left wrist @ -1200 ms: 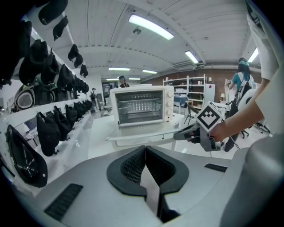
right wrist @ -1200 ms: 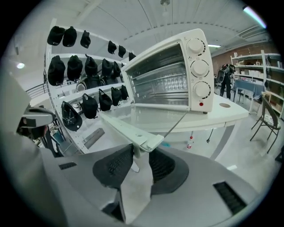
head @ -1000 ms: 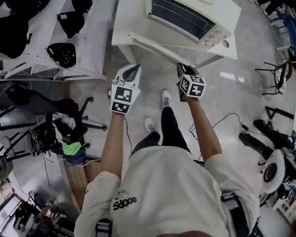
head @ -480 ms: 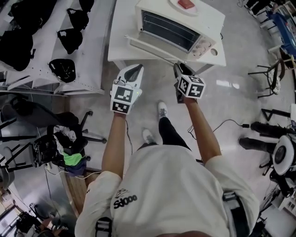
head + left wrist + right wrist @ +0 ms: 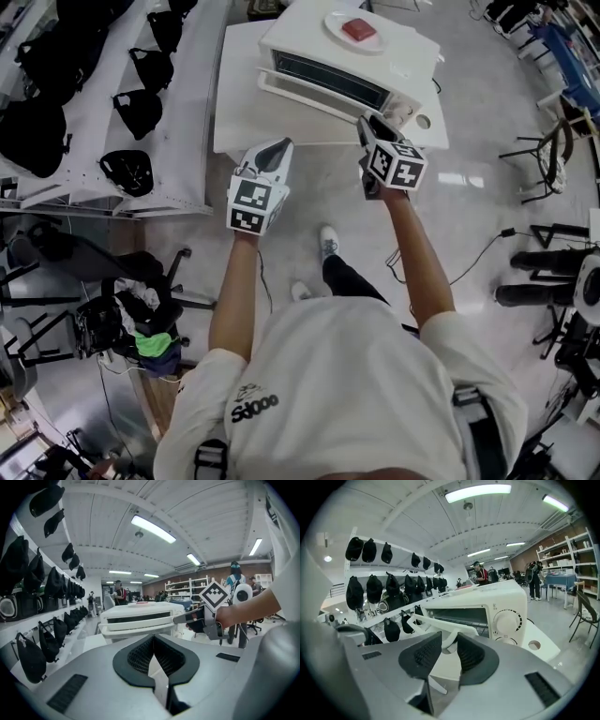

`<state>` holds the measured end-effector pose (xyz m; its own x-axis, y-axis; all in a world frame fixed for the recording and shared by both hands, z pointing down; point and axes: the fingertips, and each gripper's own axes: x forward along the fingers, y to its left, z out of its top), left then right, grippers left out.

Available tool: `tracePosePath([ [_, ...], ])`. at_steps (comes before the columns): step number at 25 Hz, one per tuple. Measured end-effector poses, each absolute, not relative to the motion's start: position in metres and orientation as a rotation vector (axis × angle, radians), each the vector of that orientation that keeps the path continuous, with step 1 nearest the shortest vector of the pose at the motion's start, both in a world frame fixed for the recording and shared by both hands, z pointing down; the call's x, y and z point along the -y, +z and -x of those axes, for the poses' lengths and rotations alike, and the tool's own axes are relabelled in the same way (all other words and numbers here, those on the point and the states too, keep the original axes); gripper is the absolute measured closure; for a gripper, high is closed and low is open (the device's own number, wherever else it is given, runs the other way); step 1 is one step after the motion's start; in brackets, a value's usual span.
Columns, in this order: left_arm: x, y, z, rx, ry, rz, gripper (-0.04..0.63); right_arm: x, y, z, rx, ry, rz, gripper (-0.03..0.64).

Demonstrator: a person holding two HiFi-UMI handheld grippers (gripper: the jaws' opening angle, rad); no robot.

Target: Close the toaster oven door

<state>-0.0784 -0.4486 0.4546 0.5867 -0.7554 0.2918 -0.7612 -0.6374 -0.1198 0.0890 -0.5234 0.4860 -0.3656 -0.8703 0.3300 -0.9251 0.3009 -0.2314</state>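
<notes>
Right gripper (image 5: 449,641) jaws a narrow gap apart, the white door handle (image 5: 436,621) sitting right at that gap; can't tell if the pads actually touch it. Left gripper (image 5: 153,641) jaws pressed together, nothing between them, pointed at the oven front from just short of the table edge. Toaster oven door (image 5: 319,94) is partly open, hinged at the bottom and tilted out toward the person, with the right gripper (image 5: 373,122) at its right end, next to the knobs (image 5: 507,620). Toaster oven (image 5: 394,42) sits on a white table (image 5: 234,94), with a plate (image 5: 337,21) on top holding something red (image 5: 359,30). Wall shelf with black caps (image 5: 56,84) runs along the person's left, glossy pale floor (image 5: 309,197) below, chairs and cables to the right. Both forearms stretched forward, the right reaching further than the left gripper (image 5: 272,150), which hangs back off the table's near edge.
</notes>
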Motion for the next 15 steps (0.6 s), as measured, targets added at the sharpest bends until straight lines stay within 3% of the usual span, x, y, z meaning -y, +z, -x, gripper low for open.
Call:
tracePosePath([
  [15,0.477,0.454,0.061,1.327,0.507,-2.783,0.577,0.576,0.458,-0.119,2.429,0.559,-1.743,0.535],
])
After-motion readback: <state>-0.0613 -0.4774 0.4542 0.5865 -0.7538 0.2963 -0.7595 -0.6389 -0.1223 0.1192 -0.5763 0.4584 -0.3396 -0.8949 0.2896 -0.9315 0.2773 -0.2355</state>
